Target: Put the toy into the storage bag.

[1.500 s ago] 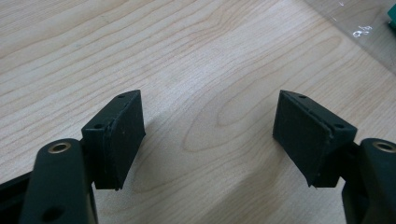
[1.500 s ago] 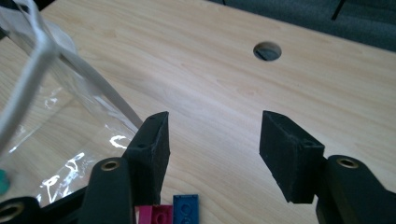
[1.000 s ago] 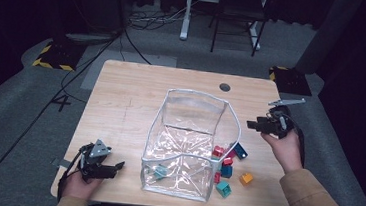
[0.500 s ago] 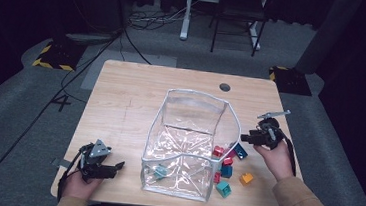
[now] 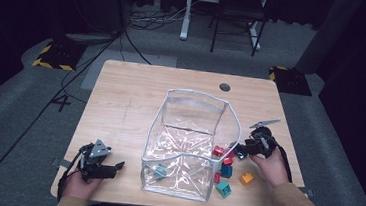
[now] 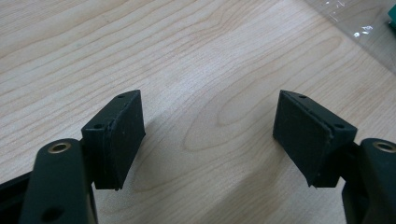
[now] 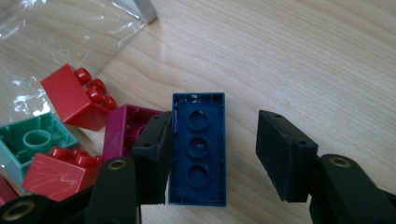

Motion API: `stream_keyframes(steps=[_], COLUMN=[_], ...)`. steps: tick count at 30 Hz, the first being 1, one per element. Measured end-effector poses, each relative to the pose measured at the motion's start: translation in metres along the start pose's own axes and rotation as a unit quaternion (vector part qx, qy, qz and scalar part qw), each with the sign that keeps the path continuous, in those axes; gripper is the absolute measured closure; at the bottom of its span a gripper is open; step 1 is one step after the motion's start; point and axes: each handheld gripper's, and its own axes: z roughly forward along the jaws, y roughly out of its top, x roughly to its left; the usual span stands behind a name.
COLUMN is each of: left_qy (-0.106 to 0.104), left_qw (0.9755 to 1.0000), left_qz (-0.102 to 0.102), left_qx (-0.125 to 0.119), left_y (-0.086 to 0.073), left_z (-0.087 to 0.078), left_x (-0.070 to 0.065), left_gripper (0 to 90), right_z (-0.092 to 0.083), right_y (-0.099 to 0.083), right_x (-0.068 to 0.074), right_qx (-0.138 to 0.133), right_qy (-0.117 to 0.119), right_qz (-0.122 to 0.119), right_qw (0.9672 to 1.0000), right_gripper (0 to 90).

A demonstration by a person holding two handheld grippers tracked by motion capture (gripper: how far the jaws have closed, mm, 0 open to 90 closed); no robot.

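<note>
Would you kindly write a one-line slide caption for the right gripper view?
Right tool open astride an upside-down dark blue brick on the wooden table, beside red bricks.

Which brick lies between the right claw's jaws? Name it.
The long dark blue brick, lying hollow side up; the red, magenta and teal bricks sit outside the right claw.

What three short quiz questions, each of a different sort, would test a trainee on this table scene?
1. True or false: the right claw has a dark blue brick between its jaws.
2. Which lies inside the clear bag? A) a teal brick B) an orange brick C) nothing
3. Fill in: the left claw is open above bare ____.

Key: 1 true; 2 A; 3 wood, the table.
</note>
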Motion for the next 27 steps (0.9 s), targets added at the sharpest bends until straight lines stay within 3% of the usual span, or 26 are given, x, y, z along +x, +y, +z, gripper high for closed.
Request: stream_keyframes(steps=[10, 13, 17, 23, 26, 27], left_qy=[0.001, 0.001, 0.001, 0.001, 0.001, 0.001], left_qw=[1.0000, 1.0000, 1.0000, 1.0000, 1.0000, 1.0000], left_qz=[0.000, 0.000, 0.000, 0.000, -0.001, 0.000], left_qx=[0.000, -0.001, -0.001, 0.000, -0.002, -0.002], left_y=[0.000, 0.000, 0.000, 0.000, 0.000, 0.000], left_z=[0.000, 0.000, 0.000, 0.000, 0.000, 0.000], left_x=[0.000, 0.000, 0.000, 0.000, 0.000, 0.000], left_gripper=[25.2, 25.2, 25.2, 25.2, 25.3, 25.2], right_z=[0.010, 0.008, 0.004, 0.007, 0.011, 0.013], right_y=[-0.005, -0.006, -0.006, -0.006, -0.007, -0.008], right_x=[0.003, 0.004, 0.005, 0.007, 0.007, 0.007], right_qx=[0.017, 0.011, 0.001, 0.008, 0.015, 0.024], right_qy=[-0.005, -0.012, -0.005, -0.006, -0.012, -0.022], right_qz=[-0.005, -0.009, -0.008, -0.011, -0.013, -0.020], right_qw=[0.9998, 0.9998, 1.0000, 0.9999, 0.9997, 0.9993], right_gripper=[46.1, 47.0, 45.8, 45.5, 48.6, 55.6])
